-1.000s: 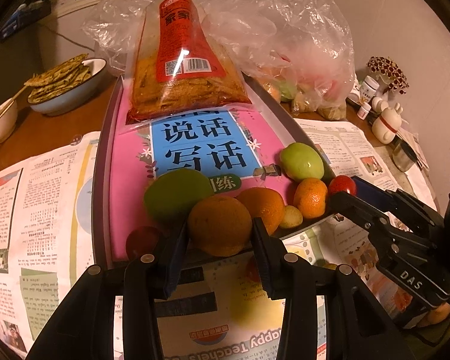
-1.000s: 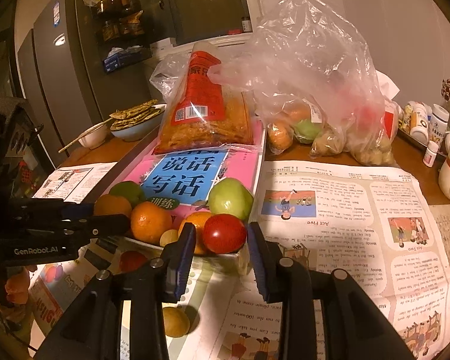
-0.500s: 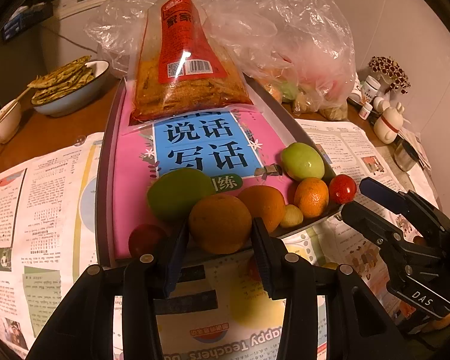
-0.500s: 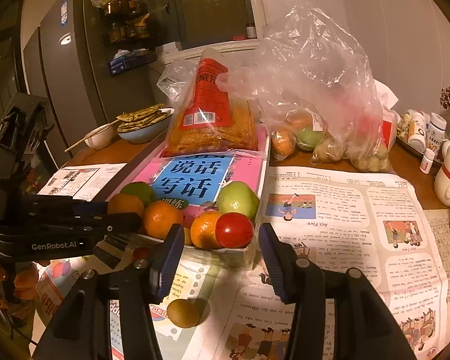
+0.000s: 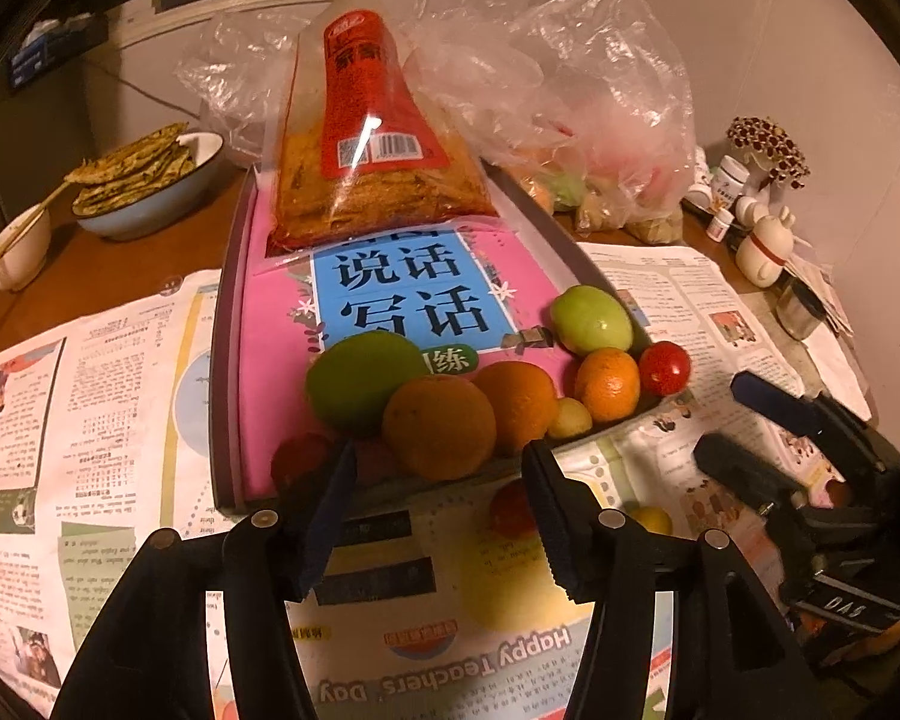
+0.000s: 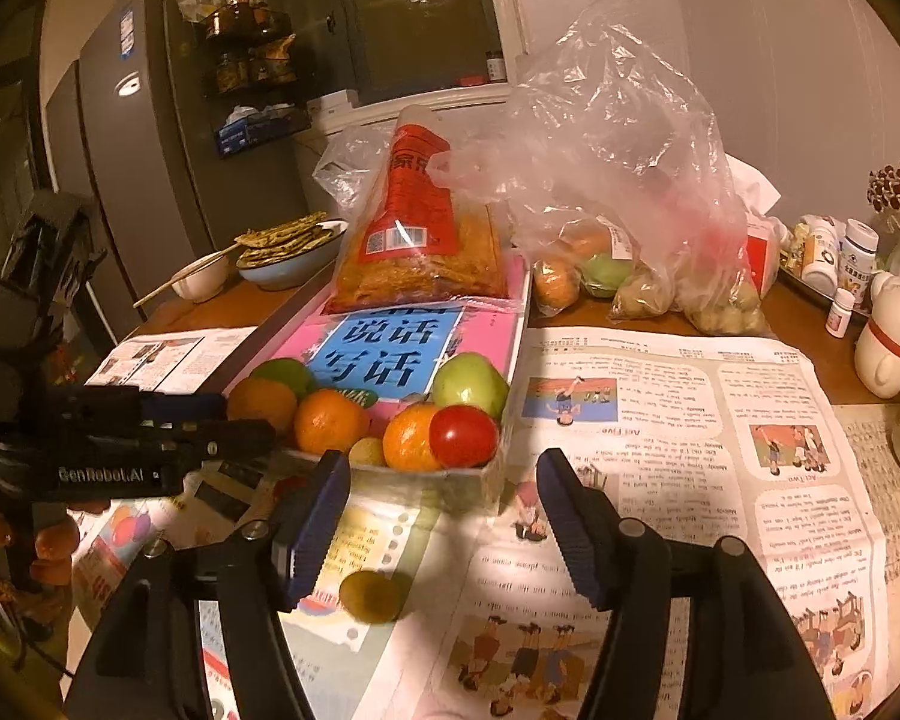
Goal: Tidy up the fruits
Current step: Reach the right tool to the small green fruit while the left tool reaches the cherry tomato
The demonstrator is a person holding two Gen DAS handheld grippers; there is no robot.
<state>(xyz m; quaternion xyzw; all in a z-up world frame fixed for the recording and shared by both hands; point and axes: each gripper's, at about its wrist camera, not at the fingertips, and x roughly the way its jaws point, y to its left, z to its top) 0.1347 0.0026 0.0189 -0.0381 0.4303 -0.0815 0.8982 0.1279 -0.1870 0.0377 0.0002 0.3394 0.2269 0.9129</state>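
Seven or so fruits sit bunched at the near end of a shallow tray (image 5: 222, 324), resting on a pink book (image 5: 270, 360): a dark orange (image 5: 438, 435) at 12 o'clock from the left gripper (image 5: 435, 519), a green mango (image 5: 360, 381) at 11 o'clock behind it, a second orange (image 5: 519, 402) at 1 o'clock, and a small red tomato (image 6: 463, 435) at the tray's corner, at 12 o'clock from the right gripper (image 6: 444, 525). One small yellow-green fruit (image 6: 371, 595) lies loose on the newspaper (image 6: 690, 420), low between the right fingers.

Both grippers are opening with nothing pressed between their pads; the dark orange stands just beyond the left tips, free of them.

Judged by look, the oranges are firm and fairly heavy, best pinched across the middle. The tomato seems smooth, soft and easily bruised, so it wants a light squeeze. The loose fruit is round and may roll.

Readable writing: "说话 写话" on the book, "Happy Teachers' Day" upside down on the paper, "Act Five" and "Act Two", "GenRobot.AI" on the left gripper and "DAS" on the right
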